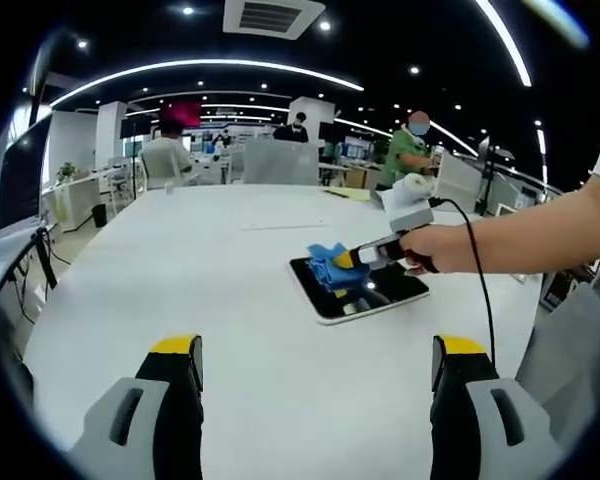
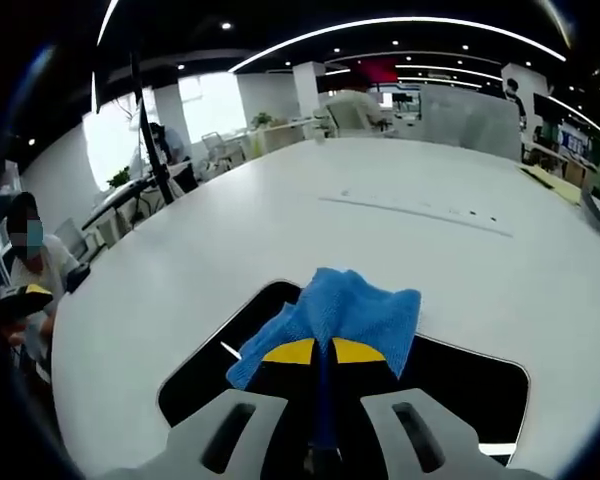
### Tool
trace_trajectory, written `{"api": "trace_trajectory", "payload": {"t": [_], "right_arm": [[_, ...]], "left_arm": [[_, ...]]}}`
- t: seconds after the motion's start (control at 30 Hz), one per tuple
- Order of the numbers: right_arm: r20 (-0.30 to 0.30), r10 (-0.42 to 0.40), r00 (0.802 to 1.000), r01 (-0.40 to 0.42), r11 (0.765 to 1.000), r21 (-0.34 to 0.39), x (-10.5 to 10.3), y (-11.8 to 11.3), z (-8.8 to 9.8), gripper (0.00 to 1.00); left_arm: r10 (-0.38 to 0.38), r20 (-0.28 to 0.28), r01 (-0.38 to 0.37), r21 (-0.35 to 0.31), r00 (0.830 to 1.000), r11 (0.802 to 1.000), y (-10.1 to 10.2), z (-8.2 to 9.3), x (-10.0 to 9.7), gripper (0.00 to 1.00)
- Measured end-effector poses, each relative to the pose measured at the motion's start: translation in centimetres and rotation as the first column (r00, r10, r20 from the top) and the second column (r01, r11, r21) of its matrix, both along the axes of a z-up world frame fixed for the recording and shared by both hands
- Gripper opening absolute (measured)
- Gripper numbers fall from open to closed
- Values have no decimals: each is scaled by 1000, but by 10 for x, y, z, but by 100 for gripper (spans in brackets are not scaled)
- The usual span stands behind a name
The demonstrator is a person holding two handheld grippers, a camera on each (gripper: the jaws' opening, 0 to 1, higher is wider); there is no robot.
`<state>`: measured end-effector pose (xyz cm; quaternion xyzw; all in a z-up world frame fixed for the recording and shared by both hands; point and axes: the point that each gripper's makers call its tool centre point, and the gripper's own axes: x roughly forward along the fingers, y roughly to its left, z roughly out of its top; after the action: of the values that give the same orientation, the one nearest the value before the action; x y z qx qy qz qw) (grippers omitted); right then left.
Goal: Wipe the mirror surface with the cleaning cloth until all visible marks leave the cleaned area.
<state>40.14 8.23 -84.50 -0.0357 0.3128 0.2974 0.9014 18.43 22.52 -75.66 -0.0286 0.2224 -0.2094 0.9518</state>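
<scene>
Mirror (image 1: 365, 290) lies flat on the white table (image 1: 230, 300), a dark rounded slab toward the far right of my reach, and my right gripper (image 2: 323, 352) is down on it with its jaws clenched on the blue cleaning cloth (image 2: 345, 310). I hold the cloth by a bunched fold so most of it spreads ahead of the yellow tips, pressed against the glass near its left end; that way, I judge, the fabric and not the jaws does the rubbing. My hand (image 1: 435, 248) comes in low and nearly level, which keeps the cloth flat to the surface. My left gripper (image 1: 315, 360) hangs back over bare table with its jaws released and wide apart, holding nothing (it stays clear so the mirror remains in sight). Bright streaks on the glass look like ceiling-light reflections; whether marks remain I cannot tell. No brand, label or writing is legible anywhere.
</scene>
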Motion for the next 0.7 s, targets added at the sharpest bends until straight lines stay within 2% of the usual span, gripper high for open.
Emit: {"api": "trace_trajectory", "payload": {"t": [0.17, 0.6, 0.7], "right_arm": [[1, 2, 1000, -2, 1000, 1, 8, 3, -2, 0], [1, 6, 1000, -6, 1000, 7, 11, 16, 2, 0], [2, 13, 1000, -13, 1000, 9, 6, 23, 5, 0]], "left_arm": [[8, -9, -8, 2, 1000, 1000, 4, -3, -1, 96], [14, -13, -14, 1, 1000, 1000, 5, -5, 1, 96], [19, -14, -19, 1, 1000, 1000, 7, -5, 0, 96]]}}
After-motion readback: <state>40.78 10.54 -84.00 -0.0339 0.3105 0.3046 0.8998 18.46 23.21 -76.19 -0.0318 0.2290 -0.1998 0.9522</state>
